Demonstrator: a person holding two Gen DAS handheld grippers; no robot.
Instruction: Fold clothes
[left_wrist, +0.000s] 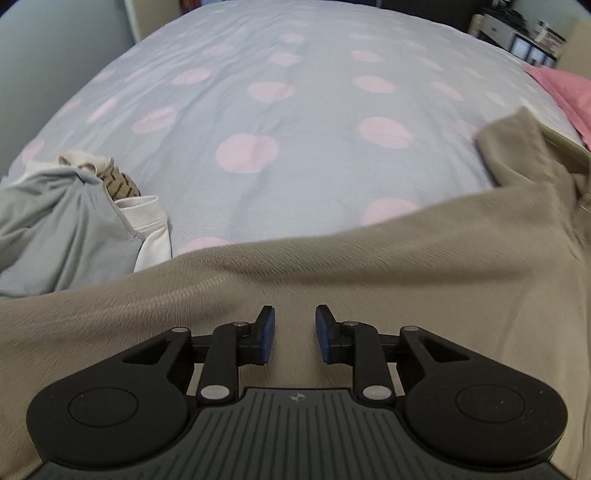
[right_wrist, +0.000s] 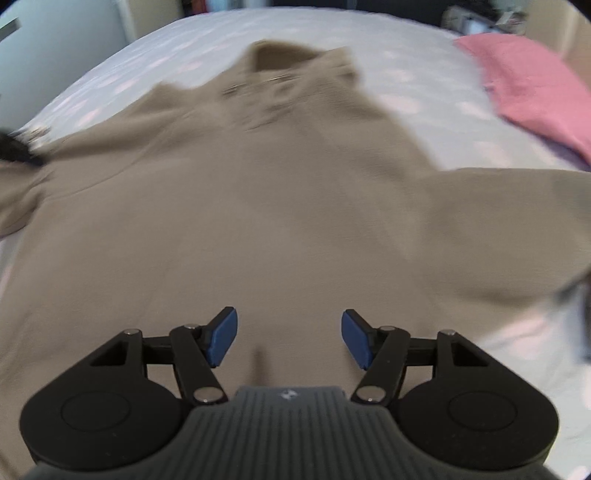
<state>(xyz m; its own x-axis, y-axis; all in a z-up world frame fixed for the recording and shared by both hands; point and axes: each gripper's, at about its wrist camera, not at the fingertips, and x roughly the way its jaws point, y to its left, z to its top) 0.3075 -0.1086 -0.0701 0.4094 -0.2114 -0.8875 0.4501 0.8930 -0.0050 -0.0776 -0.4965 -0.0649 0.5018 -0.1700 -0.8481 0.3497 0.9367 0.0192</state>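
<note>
A tan sweatshirt lies spread on the bed, collar at the far end, sleeves out to both sides. In the left wrist view its near part and one sleeve fill the lower frame. My left gripper hovers over the tan fabric, jaws open a little, holding nothing. My right gripper is over the sweatshirt's lower body, jaws wide open and empty. The right wrist view is motion-blurred.
The bed has a pale blue cover with pink dots. A pile of grey, white and patterned clothes lies at the left. A pink cloth lies at the far right. Shelves stand behind the bed.
</note>
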